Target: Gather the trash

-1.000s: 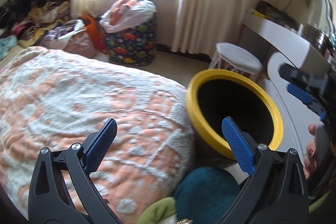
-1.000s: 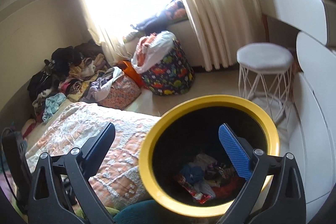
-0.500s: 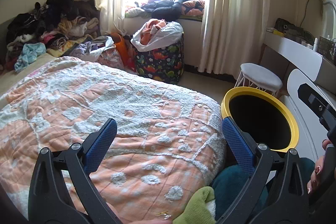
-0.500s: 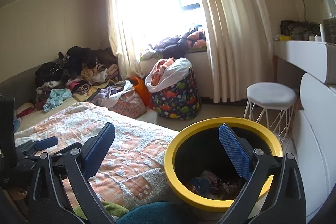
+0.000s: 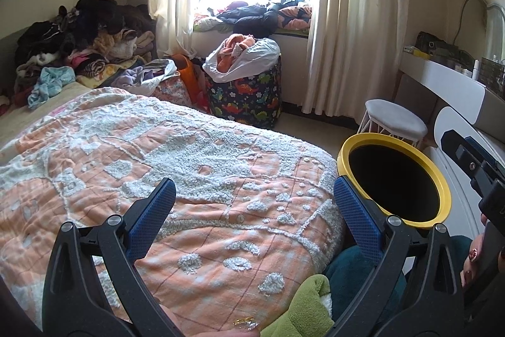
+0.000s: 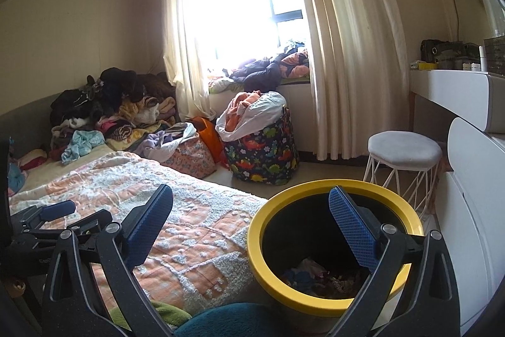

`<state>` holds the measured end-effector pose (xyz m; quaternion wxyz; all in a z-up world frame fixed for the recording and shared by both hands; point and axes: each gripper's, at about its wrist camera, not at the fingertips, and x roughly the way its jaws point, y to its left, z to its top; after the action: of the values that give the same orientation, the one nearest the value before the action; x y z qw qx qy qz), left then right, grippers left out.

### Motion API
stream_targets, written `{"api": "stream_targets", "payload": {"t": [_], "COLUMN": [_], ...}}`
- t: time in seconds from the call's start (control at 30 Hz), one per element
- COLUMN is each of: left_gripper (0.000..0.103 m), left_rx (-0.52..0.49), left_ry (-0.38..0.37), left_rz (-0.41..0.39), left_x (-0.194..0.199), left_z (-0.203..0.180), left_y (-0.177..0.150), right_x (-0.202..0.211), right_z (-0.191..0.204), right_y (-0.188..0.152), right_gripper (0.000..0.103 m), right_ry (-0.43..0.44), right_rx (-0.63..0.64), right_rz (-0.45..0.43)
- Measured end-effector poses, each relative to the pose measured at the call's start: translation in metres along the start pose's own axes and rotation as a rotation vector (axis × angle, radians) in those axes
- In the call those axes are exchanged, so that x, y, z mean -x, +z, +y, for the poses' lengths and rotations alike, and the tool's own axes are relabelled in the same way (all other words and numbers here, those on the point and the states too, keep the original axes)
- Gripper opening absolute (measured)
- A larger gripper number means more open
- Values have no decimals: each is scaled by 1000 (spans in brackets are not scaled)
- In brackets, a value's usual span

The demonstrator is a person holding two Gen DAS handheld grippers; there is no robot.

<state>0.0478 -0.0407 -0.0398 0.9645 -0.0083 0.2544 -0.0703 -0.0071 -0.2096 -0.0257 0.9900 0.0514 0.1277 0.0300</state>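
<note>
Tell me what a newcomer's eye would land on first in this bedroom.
First the yellow-rimmed bin on the floor beside the bed, with scraps of trash lying in its dark bottom. Next the orange and white quilt spread across the bed, then the heap of clothes piled against the far wall. Both the left gripper and the right gripper are open and empty in the foreground.

The bed (image 5: 94, 103) wears an orange-and-white tufted quilt (image 5: 202, 179), with clothes heaped (image 5: 79, 43) at its far end. On the floor (image 6: 328, 169) stand a yellow-rimmed bin (image 6: 262, 270), dinosaur-print bag (image 6: 265, 153) and white stool (image 6: 404, 153).
</note>
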Motion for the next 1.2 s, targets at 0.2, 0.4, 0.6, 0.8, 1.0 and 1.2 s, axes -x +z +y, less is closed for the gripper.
{"api": "stream_targets", "payload": {"t": [0.2, 0.4, 0.6, 0.8, 1.0, 1.2], "left_gripper": [92, 92, 92, 92, 92, 92], "left_rx": [0, 0, -8, -7, -7, -7], "left_ry": [1, 0, -3, -2, -3, -5], "left_rz": [-2, -3, -7, -7, -8, -9], "left_x": [0, 1, 3, 4, 3, 4], "left_z": [0, -2, -5, -6, -6, -7], "left_y": [0, 1, 2, 1, 1, 2], "right_x": [-1, -1, -1, -2, -2, -3], "right_z": [-3, -3, -4, -6, -6, -8], "right_y": [0, 0, 0, 0, 0, 0], "right_gripper": [96, 96, 96, 96, 96, 96], "right_ry": [0, 1, 1, 0, 0, 0], "right_rx": [0, -2, -1, -2, -1, -2], "right_rz": [-6, -4, -7, -4, -4, -4]}}
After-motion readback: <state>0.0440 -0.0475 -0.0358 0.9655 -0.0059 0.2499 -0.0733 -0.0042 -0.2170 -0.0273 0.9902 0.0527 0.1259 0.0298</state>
